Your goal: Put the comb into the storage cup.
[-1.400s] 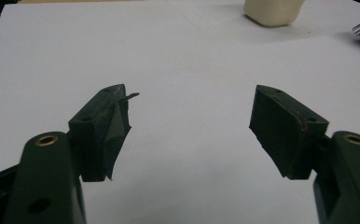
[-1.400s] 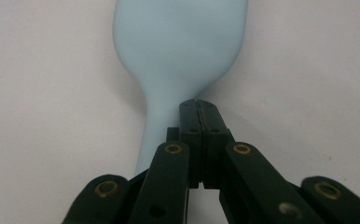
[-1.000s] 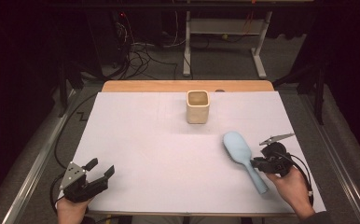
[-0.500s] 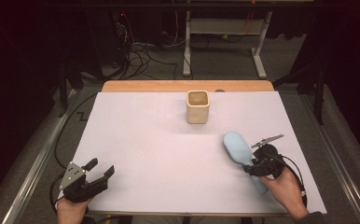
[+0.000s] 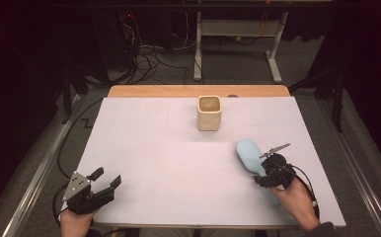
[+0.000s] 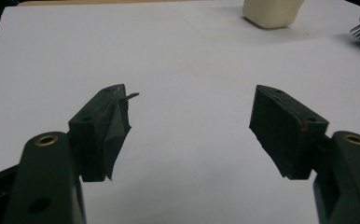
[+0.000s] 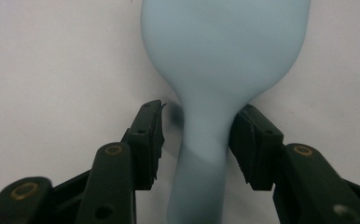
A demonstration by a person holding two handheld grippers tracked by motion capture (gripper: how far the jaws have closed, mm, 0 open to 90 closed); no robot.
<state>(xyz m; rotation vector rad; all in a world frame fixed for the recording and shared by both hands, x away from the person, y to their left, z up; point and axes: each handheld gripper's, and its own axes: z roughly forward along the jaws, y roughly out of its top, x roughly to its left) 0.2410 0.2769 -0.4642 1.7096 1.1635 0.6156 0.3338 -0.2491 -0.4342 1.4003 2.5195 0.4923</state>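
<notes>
Here we have the right gripper (image 7: 197,140) straddling the neck of the light-blue hairbrush (image 5: 250,154), which lies on the white table (image 5: 178,163), its jaws just closing but not yet clamped, while the left gripper (image 6: 192,126) waits agape, so next we squeeze firmly.

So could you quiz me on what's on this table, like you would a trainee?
1. True or false: the right gripper has its jaws on either side of the blue hairbrush's handle.
2. Which thing stands at the far middle of the white table?
A. a red bowl
B. a cream cup
C. a green bottle
3. Fill in: the left gripper has ______ between its jaws.

Key
1. True. The jaws have just been closing, with the handle between them; a gap shows at one pad, so no firm grip is seen.
2. B.
3. Nothing; it is open over bare table.
</notes>
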